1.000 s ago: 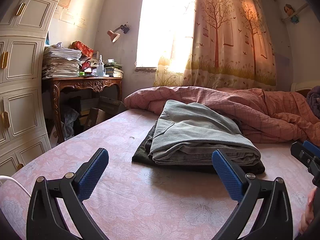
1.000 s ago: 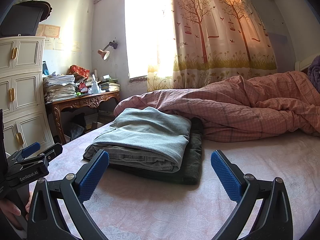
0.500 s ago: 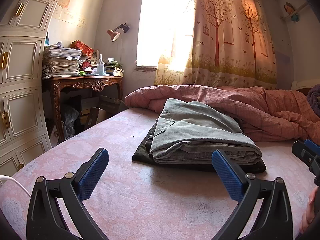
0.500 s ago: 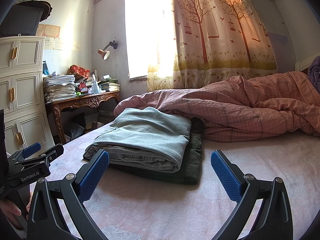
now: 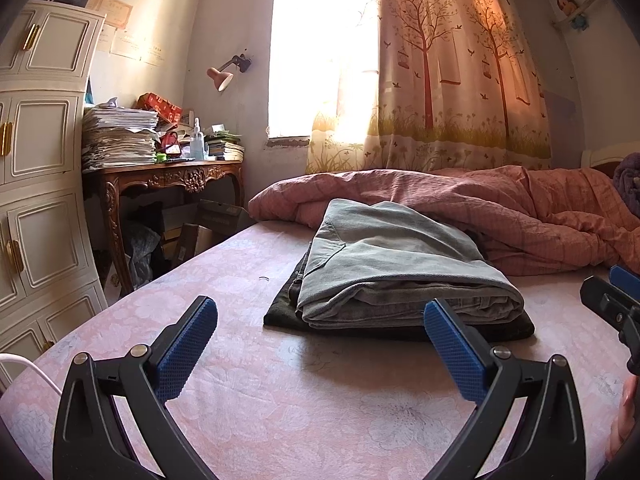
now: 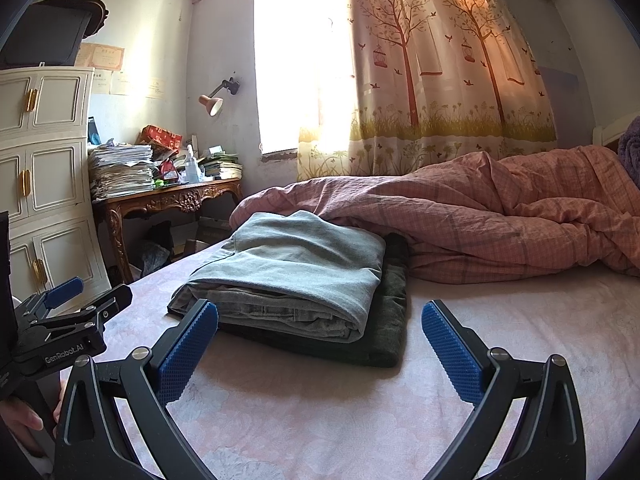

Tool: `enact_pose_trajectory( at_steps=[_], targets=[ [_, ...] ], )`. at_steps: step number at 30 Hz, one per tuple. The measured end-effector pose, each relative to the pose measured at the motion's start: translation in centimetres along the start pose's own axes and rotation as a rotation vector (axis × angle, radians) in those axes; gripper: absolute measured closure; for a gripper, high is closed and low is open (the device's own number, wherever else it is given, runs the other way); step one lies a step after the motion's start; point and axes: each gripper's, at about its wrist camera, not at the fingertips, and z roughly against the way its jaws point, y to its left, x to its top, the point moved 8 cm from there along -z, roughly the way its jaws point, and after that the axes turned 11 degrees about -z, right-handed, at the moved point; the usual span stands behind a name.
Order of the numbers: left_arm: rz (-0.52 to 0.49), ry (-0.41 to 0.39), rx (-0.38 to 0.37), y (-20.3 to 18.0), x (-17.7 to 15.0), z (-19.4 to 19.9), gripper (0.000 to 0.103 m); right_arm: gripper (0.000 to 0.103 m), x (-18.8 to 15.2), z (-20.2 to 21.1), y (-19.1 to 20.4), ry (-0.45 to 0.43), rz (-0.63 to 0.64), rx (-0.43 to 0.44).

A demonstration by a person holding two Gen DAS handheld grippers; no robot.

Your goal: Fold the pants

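Two wrist views of a bed [image 5: 280, 400] bearing a stack of folded garments; the grey pants [image 5: 396, 272] lie folded on top of a dark garment [image 5: 288, 312], which in turn rests on the pink sheet, ahead of both pairs of fingers and touching neither. Left gripper [image 5: 320, 344]: fingers spread wide and holding nothing, the stack lying beyond the tips and toward the right-hand finger. Right gripper [image 6: 320, 344]: fingers likewise wide apart and empty, the stack beyond the tips and toward the left-hand finger [image 6: 188, 350]. Each gripper appears at the margin of the other's view — the right one at the far right edge of the left wrist view, the left one at the far left edge of the right wrist view. Compared with the views of half a second and one second earlier, almost nothing differs; the stack sits very slightly lower and nearer in the left view, the fingers have not altered their spread, and the cloth has not been disturbed. Judged from this, the fold appears complete and the grippers are merely held off from the work — no further fold looks needed. Behind the stack lies a rumpled pink quilt [image 6: 480, 216], close against the far edge of the dark garment.
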Motion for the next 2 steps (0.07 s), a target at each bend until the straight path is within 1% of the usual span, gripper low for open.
enact_pose_trajectory(
  at_steps=[2],
  targets=[
    [-0.014,-0.013,0.008,-0.13,0.12,0.37,0.000,0.000,0.01,0.09,0.01,-0.005,0.011,0.007]
  ],
)
